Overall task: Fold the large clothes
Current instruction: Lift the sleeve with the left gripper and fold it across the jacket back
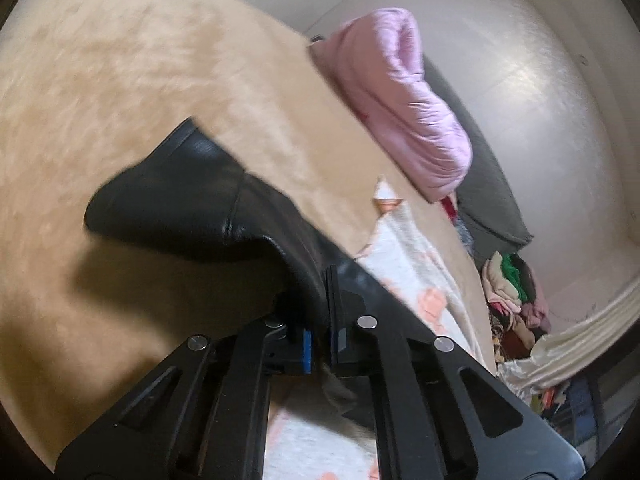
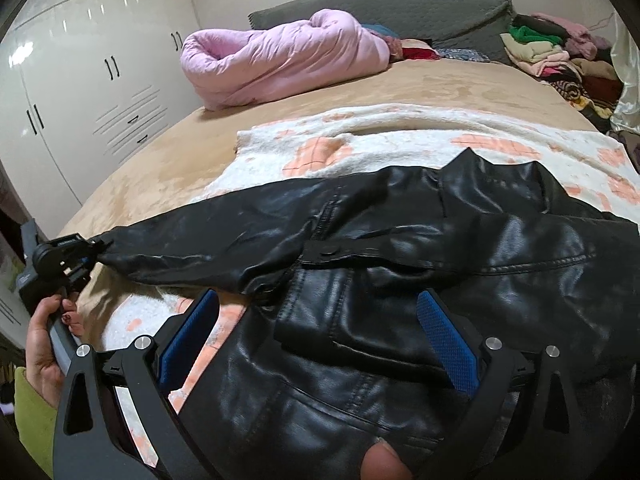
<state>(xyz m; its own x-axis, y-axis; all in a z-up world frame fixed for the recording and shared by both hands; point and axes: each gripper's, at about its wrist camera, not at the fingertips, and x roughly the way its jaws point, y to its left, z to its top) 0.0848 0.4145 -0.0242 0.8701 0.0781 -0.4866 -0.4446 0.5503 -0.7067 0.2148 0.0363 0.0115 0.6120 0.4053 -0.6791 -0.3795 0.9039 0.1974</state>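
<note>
Bed (image 2: 420, 80) bearing a blanket (image 2: 360, 140), with the black jacket (image 2: 400, 248) spread on the near part. Left gripper (image 2: 86, 254) is clamped on the sleeve cuff (image 1: 208, 200) at far left; right gripper (image 2: 320, 320) hovers spread wide over the jacket body, holding nothing. Risk: the slick cuff may slip from the pinch when pulled, or the blanket may drag along. No legible brand; small print on the left gripper is unreadable.

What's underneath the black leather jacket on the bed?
The black leather jacket lies on a white blanket with peach patches, spread over the tan bed cover. The blanket shows around the jacket; anything directly beneath the jacket is covered.
</note>
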